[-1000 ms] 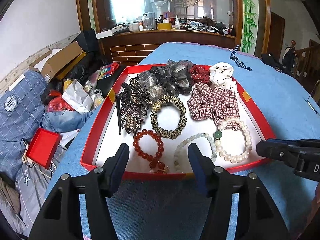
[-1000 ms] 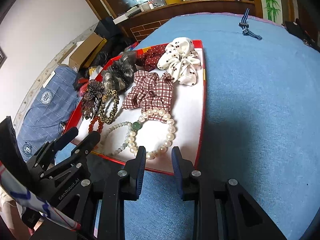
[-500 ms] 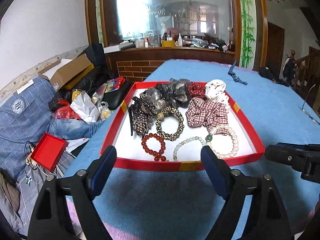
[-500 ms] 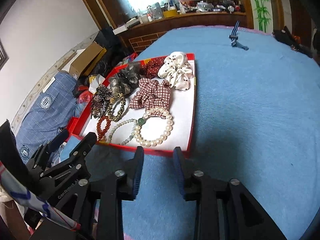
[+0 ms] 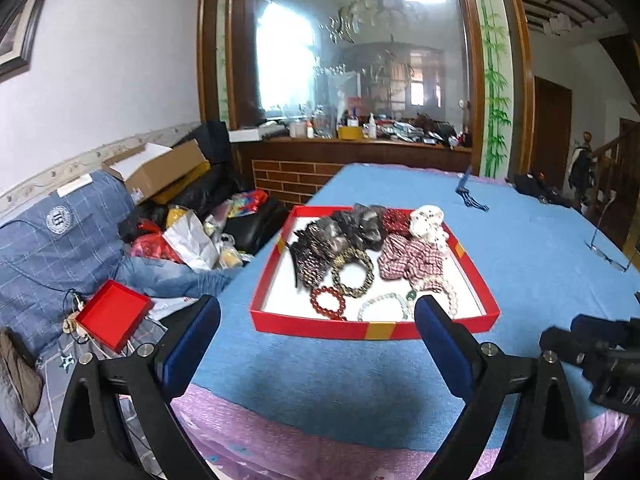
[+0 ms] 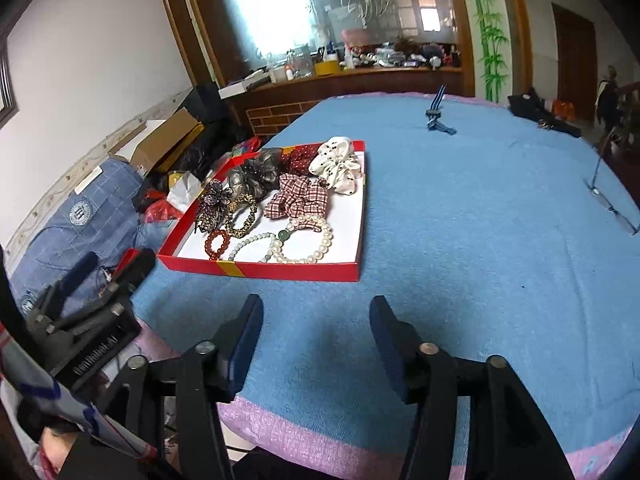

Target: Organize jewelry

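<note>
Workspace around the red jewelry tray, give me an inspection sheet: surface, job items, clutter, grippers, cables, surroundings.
Surface: blue cloth covers the table, with a pink edge at the near side.
Job's things: red tray holds a pearl bracelet, red bead bracelet, leopard hair tie, plaid scrunchie, white dotted scrunchie and dark hair clip.
Clutter: blue striped strap and eyeglasses lie on the cloth, apart from the tray.
Grippers: left gripper and right gripper both open, empty, short of the tray.
Cables: nothing seen on the table.
Surroundings: small red box, cardboard box, bags and blue fabric at the left; mirror behind.
</note>
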Demonstrator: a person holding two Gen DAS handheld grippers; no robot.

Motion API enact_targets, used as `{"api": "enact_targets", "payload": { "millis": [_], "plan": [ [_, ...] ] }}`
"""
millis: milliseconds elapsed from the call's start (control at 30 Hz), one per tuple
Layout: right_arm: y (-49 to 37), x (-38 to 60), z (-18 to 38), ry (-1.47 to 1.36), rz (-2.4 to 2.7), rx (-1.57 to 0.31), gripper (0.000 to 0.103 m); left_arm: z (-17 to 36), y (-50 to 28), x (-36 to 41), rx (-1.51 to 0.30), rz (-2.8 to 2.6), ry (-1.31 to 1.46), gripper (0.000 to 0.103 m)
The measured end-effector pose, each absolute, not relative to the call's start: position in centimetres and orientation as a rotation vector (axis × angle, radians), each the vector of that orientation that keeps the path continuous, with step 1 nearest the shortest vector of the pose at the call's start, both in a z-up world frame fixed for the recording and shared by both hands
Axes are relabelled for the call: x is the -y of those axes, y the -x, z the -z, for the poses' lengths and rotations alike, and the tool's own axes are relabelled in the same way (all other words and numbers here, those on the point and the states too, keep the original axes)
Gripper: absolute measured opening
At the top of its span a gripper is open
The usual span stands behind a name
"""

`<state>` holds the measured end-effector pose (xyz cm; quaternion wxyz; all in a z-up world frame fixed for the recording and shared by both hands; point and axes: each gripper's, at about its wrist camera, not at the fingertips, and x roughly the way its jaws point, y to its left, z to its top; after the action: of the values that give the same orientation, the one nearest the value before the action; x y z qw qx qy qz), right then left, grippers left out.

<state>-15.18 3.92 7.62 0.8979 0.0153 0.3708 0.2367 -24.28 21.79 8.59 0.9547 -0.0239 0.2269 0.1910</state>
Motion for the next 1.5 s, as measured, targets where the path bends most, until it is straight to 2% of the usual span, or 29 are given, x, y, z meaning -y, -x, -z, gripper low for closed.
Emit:
{"api": "enact_targets", "payload": {
  "millis": [200, 333, 400, 500, 1500],
  "plan": [
    [15.4, -4.2, -7.1, -0.009, -0.435, -0.737, 0.063, -8.8, 24.0, -22.1, -0.473, -0.473, 0.043, 0.1],
    [16.3, -4.0, -7.3, 0.005, -0.404, -0.696, 0.074, -8.6, 24.1, -22.5, -0.508, -0.505, 0.04, 0.101],
    [17.0, -4.2, -7.4, 0.027, -0.392, -0.675, 0.083, -8.4, 24.3, -23.0, -0.527, -0.482, 0.062, 0.101],
    [17.4, -4.5, -7.6, 0.055, -0.391, -0.66, 0.089, -8.0, 25.0, -23.4, -0.536, -0.525, 0.089, 0.101],
    [17.9, -6.0, -7.7, 0.119, -0.385, -0.645, 0.091, -6.7, 25.2, -23.3, -0.571, -0.542, 0.057, 0.101]
  ]
}}
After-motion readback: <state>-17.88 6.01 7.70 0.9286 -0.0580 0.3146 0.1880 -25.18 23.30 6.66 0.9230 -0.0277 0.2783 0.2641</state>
